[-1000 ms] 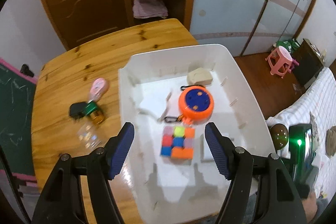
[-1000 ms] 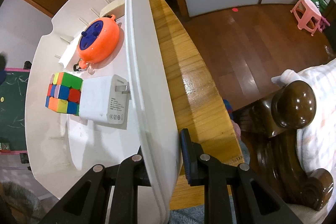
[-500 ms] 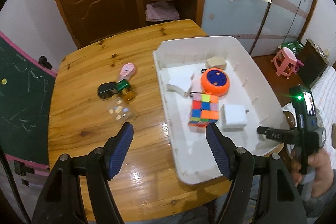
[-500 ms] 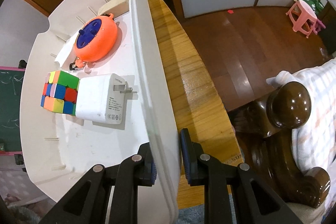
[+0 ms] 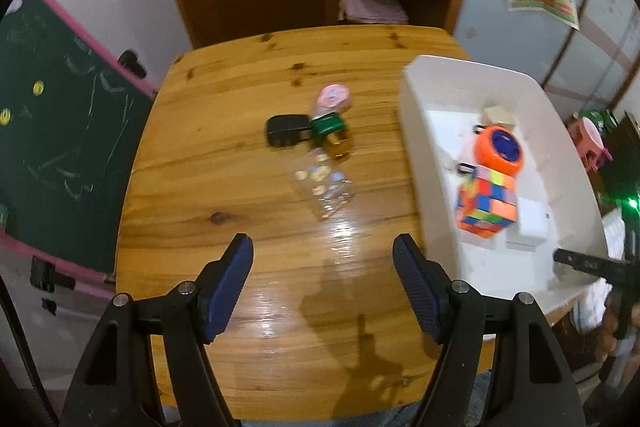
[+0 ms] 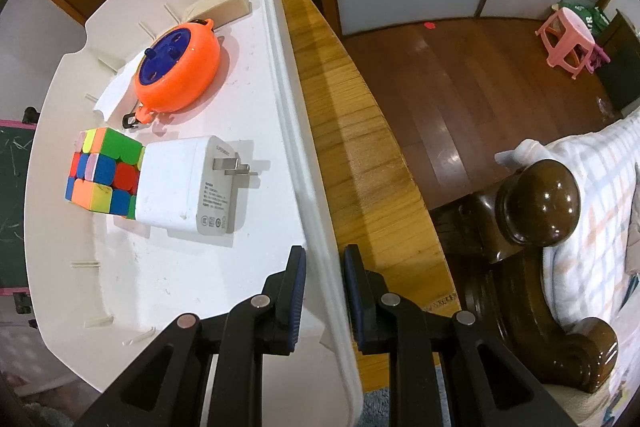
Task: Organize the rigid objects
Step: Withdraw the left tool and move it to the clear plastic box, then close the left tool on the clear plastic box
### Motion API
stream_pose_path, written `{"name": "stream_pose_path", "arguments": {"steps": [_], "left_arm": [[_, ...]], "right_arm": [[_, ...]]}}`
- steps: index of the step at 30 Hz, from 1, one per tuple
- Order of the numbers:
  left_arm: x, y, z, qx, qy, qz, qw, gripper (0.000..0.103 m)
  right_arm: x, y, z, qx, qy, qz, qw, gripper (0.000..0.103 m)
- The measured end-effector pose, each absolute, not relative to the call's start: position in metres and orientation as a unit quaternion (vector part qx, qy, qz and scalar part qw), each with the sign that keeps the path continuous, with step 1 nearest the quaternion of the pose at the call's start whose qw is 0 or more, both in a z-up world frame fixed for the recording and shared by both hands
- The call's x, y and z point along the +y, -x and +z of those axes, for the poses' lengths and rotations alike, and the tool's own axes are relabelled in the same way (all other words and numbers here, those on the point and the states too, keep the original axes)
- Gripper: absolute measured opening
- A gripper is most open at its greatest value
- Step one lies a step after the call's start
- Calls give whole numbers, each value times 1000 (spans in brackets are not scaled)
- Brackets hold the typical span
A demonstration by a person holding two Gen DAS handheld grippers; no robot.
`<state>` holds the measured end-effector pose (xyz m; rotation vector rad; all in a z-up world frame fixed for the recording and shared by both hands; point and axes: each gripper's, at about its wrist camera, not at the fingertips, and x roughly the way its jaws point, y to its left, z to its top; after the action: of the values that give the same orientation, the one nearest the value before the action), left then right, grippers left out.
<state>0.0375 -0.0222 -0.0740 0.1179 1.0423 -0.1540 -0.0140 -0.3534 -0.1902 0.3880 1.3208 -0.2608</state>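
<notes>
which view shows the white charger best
The right wrist view: the white charger lies close and sharp, prongs and label visible. The left wrist view shows it small and blurred behind the cube.

A bin (image 5: 436,163) is sitting on the table's (image 5: 224,163) right side, holding a cube (image 5: 486,205), with a charger (image 5: 530,223) touching its right and a reel (image 5: 500,149) farther back. Left of it, a plug (image 5: 286,130) and seemingly small bottles (image 5: 332,135) are lying clustered.

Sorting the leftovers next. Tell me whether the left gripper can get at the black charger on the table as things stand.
Probably yes. The left gripper is open and empty above bare table, and the black charger lies ahead of it, though the green-capped bottle touches its right side.
</notes>
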Motion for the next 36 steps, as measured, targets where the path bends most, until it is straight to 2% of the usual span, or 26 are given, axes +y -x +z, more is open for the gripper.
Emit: {"name": "stream_pose_path", "arguments": {"steps": [9,23,36], "left_arm": [[8,-70,-96,532,-1,-60,845,76],[-2,-137,-149,577,86,-41,811,76],[-27,-166,-184,612,79,7,787,76]], "right_arm": [[-353,14,-188,607,-180,-122,765,21],[-353,15,-188,607,-178,-125,764,21],[-355,15,-190,609,-182,-118,763,21]]}}
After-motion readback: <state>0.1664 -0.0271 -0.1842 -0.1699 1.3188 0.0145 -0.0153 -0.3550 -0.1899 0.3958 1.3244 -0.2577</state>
